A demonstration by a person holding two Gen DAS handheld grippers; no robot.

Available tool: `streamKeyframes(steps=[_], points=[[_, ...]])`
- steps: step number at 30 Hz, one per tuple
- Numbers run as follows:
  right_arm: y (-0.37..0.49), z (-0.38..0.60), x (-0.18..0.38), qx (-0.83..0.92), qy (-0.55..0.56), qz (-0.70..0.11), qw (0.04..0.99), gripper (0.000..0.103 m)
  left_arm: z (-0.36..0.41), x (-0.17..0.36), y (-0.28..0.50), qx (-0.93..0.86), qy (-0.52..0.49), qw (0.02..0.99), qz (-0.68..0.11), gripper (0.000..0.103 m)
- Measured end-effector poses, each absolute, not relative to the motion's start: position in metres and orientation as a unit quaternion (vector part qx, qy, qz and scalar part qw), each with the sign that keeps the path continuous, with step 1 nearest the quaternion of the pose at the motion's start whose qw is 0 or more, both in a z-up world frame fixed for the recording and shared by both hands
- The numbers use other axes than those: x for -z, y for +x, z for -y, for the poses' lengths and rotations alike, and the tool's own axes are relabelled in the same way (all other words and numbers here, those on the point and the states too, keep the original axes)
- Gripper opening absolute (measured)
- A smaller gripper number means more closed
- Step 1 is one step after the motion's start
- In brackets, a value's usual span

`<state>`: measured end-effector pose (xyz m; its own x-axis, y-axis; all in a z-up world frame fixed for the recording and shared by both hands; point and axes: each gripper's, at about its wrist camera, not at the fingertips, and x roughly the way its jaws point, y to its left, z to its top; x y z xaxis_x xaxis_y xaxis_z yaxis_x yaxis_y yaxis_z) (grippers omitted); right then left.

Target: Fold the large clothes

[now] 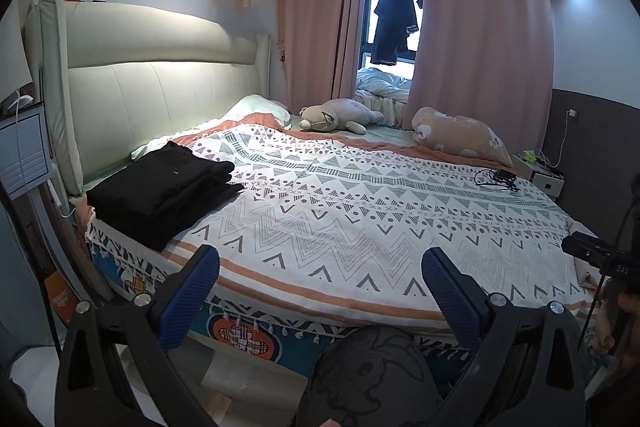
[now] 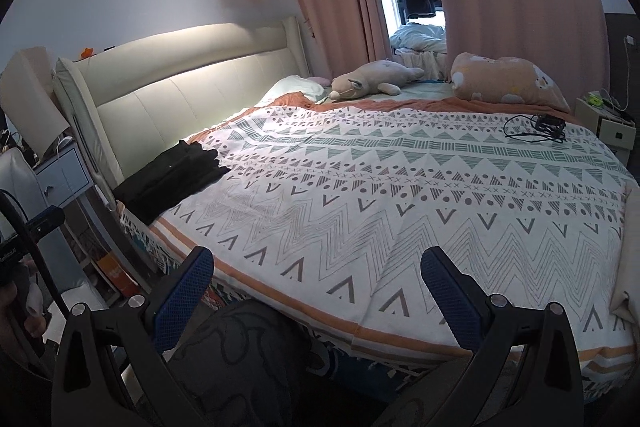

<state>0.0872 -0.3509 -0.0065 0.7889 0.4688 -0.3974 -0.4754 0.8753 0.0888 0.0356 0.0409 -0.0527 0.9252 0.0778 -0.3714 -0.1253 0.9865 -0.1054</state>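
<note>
Lying near headboard point(image 1: 152, 83): folded black clothes point(image 1: 160, 187); cable point(image 1: 496, 179) opposite, well apart.

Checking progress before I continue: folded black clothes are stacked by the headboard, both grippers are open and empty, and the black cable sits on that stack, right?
Not quite. The black cable lies on the patterned bedspread, far from the folded black clothes, as the right wrist view shows. The rest holds.

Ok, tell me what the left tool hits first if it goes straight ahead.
Probably the patterned bedspread: the open left tool points over the bed's near edge, with nothing between. The folded black clothes lie off to the left. Depth is uncertain.
</note>
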Motion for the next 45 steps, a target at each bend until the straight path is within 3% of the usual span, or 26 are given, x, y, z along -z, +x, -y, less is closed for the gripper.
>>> streamKeyframes(steps=[45], points=[[0.096,0.342,0.016,-0.222,0.003,-0.224,0.949,0.103,-0.05,0.056,0.045,-0.054,-0.094,0.975,-0.194,0.103]])
